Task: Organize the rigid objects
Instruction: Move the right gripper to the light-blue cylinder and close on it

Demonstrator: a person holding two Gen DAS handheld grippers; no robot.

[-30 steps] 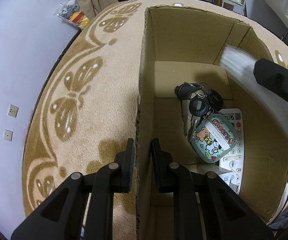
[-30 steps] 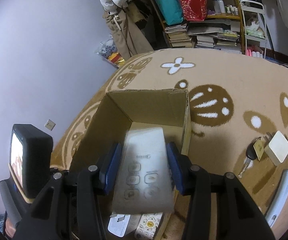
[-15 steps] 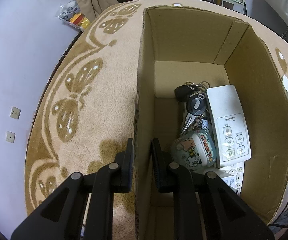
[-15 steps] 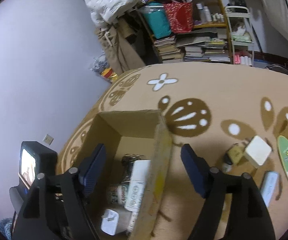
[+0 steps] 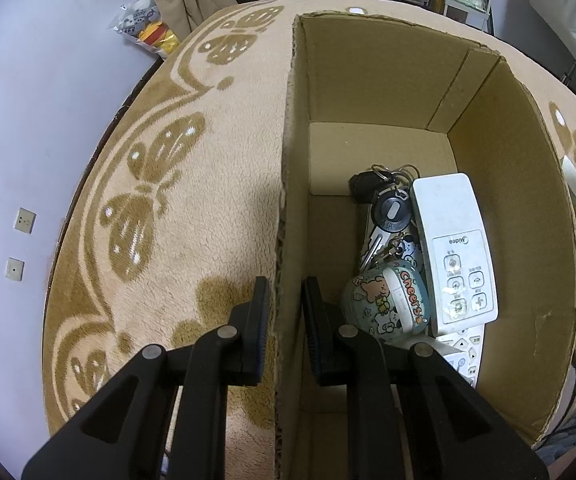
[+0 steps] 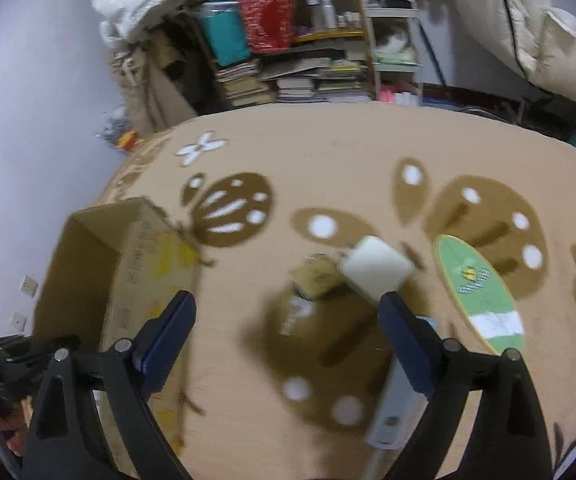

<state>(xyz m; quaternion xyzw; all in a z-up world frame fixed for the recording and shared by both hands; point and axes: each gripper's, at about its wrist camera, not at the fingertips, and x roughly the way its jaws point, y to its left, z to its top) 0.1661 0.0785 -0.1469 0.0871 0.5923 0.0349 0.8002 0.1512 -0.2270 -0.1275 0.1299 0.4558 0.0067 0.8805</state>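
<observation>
My left gripper is shut on the left wall of the cardboard box, one finger outside and one inside. In the box lie a white remote, a bunch of keys and a round cartoon case. My right gripper is over the carpet to the right of the box, its jaws still opening, with nothing between them. Ahead of it lie a white square block, a tan tag with a key, a green oval board and a pale slim remote.
The beige carpet with brown butterflies runs to a lilac wall on the left. Bookshelves with stacked books and bags stand at the back. A toy bag lies by the wall.
My right gripper let go of the white remote into the box, opened wide and swung right, out over the carpet objects. The left gripper kept its hold on the box wall.
</observation>
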